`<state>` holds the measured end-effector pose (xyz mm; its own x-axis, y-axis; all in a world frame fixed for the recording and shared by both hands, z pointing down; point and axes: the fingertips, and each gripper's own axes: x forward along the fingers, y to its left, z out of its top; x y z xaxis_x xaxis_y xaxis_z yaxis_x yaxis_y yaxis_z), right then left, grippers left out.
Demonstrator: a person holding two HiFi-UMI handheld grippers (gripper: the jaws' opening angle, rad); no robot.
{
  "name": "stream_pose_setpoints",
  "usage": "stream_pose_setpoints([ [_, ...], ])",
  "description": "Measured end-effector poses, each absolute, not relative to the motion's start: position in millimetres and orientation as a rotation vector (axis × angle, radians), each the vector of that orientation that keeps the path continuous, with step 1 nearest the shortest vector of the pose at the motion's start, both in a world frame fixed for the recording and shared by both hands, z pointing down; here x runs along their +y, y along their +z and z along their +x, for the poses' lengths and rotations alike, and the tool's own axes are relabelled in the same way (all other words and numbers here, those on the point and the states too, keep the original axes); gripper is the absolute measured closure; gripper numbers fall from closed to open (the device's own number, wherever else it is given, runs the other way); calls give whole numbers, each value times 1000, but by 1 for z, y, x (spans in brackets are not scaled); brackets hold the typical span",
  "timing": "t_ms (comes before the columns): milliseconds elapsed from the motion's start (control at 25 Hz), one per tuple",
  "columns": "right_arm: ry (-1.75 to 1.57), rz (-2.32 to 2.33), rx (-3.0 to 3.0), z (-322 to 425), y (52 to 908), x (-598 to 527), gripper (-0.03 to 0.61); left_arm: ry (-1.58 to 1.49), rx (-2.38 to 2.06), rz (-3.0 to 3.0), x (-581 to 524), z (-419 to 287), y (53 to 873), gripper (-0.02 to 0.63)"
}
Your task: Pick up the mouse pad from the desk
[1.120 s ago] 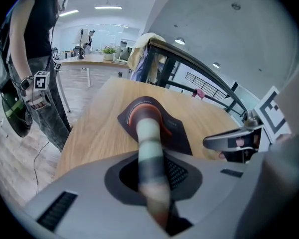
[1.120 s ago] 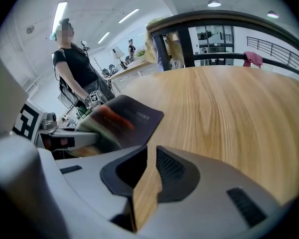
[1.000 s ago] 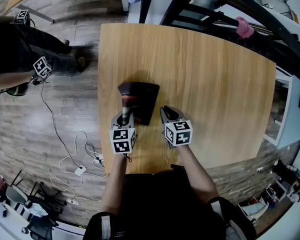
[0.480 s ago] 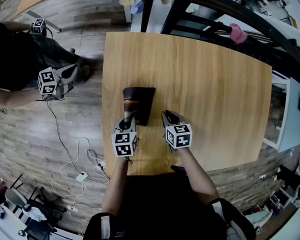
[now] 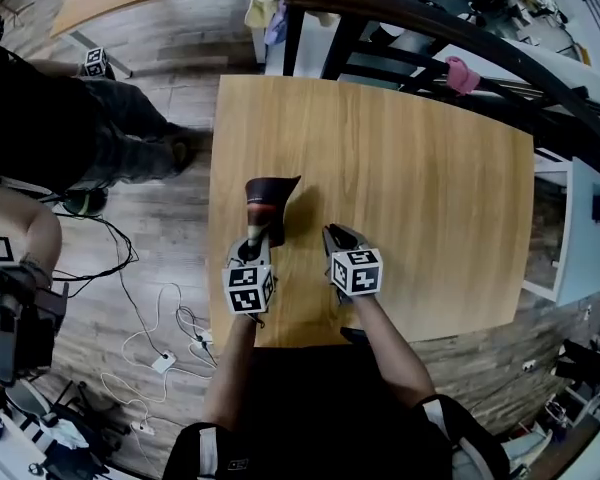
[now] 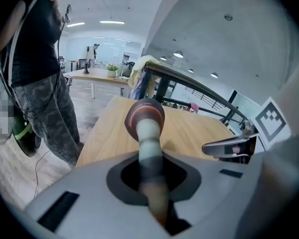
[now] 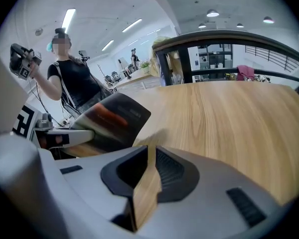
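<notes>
While the left tongs [image 5: 254, 234], which have just been closing, clamp the near edge of the dark mouse pad [image 5: 269, 198], the pad tilts up off the wooden surface [image 5: 410, 168] near its left edge. Beside it the right tongs [image 5: 332, 236] hover, nearly together and empty.

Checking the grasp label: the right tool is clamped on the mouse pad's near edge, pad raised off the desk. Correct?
No, it is the left tool that is clamped on the mouse pad at its near edge, pad raised off the desk. The left gripper view shows the pad between its jaws, which have just been closing tighter; the right tool holds nothing.
</notes>
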<state>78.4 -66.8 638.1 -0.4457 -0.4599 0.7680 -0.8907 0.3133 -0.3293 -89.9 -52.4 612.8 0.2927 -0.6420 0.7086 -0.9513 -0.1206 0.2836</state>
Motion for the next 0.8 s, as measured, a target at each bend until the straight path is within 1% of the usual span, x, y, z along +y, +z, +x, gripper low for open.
stream_pose_setpoints([
  [800, 912, 1329, -2162, 95, 554, -38, 523, 409, -1524, 1947, -14, -85, 519, 571],
])
